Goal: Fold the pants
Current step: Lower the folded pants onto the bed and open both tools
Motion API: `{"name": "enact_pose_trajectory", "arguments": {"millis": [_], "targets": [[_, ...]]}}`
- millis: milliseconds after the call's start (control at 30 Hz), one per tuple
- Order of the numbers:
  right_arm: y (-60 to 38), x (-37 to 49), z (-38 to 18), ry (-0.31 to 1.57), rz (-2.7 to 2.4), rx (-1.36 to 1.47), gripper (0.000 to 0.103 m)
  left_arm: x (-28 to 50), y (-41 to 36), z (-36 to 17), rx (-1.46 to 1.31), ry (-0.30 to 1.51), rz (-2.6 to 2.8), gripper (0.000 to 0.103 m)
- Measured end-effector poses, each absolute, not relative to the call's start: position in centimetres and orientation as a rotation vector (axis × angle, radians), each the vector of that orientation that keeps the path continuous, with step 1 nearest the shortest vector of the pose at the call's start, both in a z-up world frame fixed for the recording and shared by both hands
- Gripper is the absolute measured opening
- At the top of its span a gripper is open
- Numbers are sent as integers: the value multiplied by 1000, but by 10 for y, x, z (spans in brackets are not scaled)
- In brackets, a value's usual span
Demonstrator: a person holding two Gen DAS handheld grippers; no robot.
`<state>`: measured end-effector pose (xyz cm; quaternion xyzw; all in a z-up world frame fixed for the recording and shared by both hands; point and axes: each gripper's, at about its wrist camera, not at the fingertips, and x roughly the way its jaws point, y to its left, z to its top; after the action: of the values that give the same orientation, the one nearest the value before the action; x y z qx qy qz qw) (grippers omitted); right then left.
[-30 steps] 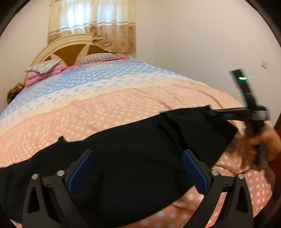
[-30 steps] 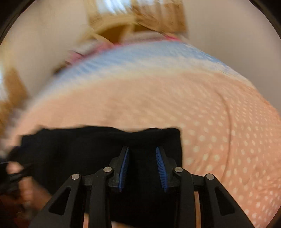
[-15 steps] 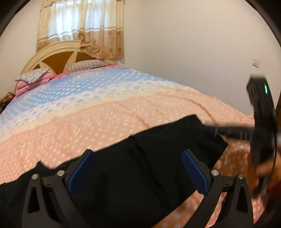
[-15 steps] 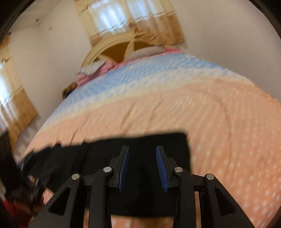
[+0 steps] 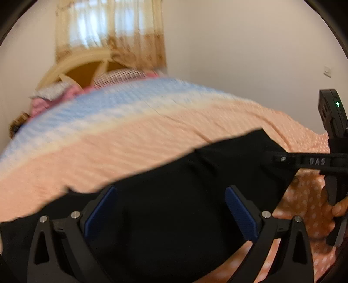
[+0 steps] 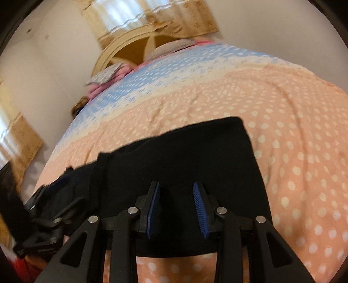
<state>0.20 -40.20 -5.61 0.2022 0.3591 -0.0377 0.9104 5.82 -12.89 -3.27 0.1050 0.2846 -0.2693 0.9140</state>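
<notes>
Pants [image 5: 174, 185], one black pair, spread crosswise on the peach band of one dotted quilt [image 5: 130, 141], near its close edge. Seen again from the right wrist [image 6: 184, 156] as a dark slab on the same quilt [image 6: 293, 130], with one squared corner toward the far right and a rumpled end trailing left.

Two grippers in play. Left gripper [image 5: 170, 191]: hovering over the middle of the cloth, its two blue pads spread wide, nothing between them but black fabric below. Also visible from the right wrist camera at the lower left [image 6: 43, 217], blurred, at the rumpled end. Right gripper [image 6: 175, 185]: two blue ribbed pads set at a narrow gap over the near edge of the pants, black cloth filling that gap; pinched or merely lying beneath, cannot tell. From the left wrist camera, reaching in from the right [image 5: 282, 159], tip at the pants' right end, with one hand [image 5: 339, 206] on its handle and one green light [image 5: 337, 103] glowing on its body.

Farther back: one arched cream headboard [image 6: 130, 48], two grey patterned pillows [image 6: 104, 75] [image 6: 171, 45] on pink bedding, two curtained windows [image 6: 152, 13] [image 6: 17, 135], one wall socket [image 5: 327, 70].
</notes>
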Motion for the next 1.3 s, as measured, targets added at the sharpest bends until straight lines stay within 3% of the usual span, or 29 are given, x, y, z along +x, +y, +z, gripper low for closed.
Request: {"name": "enact_pose_trajectory", "arguments": {"millis": [133,400,433,500,533,833,867,900,1000,1167,1300], "targets": [[-360,-12,-30,617,-1,383,35,70,-43,-21,142,559,-382,102],[-277,0,-22,606,35,203,36,78,106,-26,-65,589,-7,102],[-274,-2,-23,603,7,192,39,78,115,-25,-72,580,11,102],[-267,-9,-27,603,-55,162,71,81,116,-28,-47,571,28,102],[-264,-11,-30,600,-89,146,74,83,115,-29,-16,568,47,102],[-258,10,-66,693,-120,45,74,90,133,-51,-87,649,77,102],[-255,12,-69,692,-124,17,68,90,133,-50,-82,649,81,102],[-253,15,-72,703,-148,-24,49,90,133,-49,-76,645,82,102],[-258,17,-70,714,-146,-22,32,89,135,-46,-72,637,74,102],[-267,14,-59,725,-91,32,17,88,136,-46,-80,645,67,102],[-263,7,-44,666,-60,57,16,88,136,-44,-71,639,79,102]]}}
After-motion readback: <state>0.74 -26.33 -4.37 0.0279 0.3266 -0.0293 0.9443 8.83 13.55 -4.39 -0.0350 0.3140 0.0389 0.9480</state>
